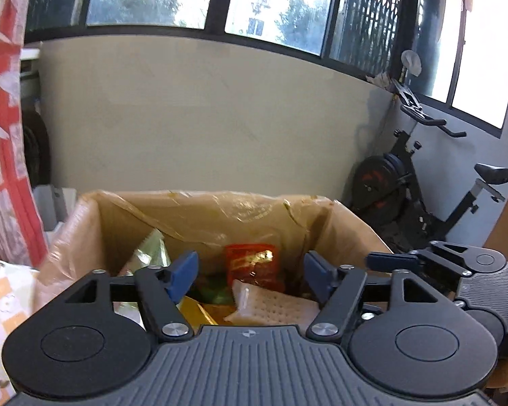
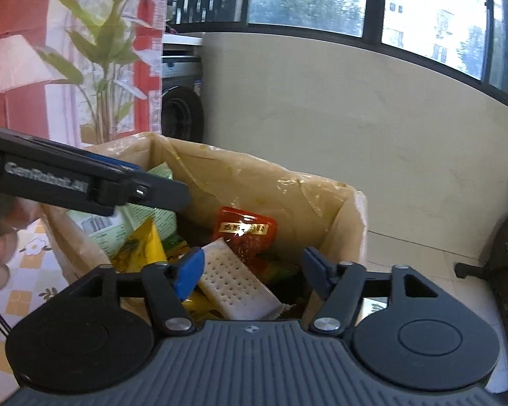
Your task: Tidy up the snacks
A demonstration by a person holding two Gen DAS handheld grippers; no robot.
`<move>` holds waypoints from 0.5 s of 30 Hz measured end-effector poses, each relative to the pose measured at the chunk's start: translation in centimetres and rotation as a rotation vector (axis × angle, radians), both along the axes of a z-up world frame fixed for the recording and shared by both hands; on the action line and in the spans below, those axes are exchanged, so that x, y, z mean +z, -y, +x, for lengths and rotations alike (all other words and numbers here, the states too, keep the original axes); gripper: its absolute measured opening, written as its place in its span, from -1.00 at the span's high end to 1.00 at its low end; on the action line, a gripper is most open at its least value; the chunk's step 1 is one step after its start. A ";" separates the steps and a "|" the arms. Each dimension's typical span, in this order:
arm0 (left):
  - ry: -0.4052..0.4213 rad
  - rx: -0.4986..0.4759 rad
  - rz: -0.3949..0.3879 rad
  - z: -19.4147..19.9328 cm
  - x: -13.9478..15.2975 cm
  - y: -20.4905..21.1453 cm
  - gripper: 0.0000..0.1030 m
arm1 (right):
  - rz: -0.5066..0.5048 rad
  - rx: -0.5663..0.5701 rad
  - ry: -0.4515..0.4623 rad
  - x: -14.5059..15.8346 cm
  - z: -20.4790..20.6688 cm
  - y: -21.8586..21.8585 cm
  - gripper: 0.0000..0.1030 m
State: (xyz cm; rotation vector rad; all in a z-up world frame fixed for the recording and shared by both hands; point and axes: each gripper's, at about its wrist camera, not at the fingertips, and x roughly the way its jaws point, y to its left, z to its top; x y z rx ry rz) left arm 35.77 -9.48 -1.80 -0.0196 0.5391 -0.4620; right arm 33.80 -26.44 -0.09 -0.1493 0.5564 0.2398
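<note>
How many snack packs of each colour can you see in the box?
Red packs: 1
White packs with dots: 1
Yellow packs: 1
Pale green packs: 1
Total: 4 clear to see in the cardboard box; more lie half hidden underneath.

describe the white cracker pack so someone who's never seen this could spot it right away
Start at the cardboard box lined with clear plastic, below the window wall. Among the snacks inside, the white cracker pack lies at the near side, tilted, just below the red packet. It is the only white one, a flat slab dotted with rows of small holes, beside yellow and green bags.
</note>
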 end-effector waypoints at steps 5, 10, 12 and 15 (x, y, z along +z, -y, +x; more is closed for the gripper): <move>0.063 0.062 0.007 -1.6 1.9 -1.5 -0.65 | 0.058 -0.039 0.033 1.7 -1.4 0.2 -0.71; 0.131 0.123 0.006 -4.4 4.0 -3.2 -0.82 | 0.097 -0.086 0.095 3.7 -3.8 0.0 -0.86; 0.158 0.160 0.015 -5.5 4.5 -3.7 -0.85 | 0.119 -0.101 0.117 4.4 -4.9 0.0 -0.90; 0.172 0.205 0.029 -6.7 5.1 -4.3 -0.86 | 0.160 -0.120 0.132 5.1 -6.4 -0.1 -0.97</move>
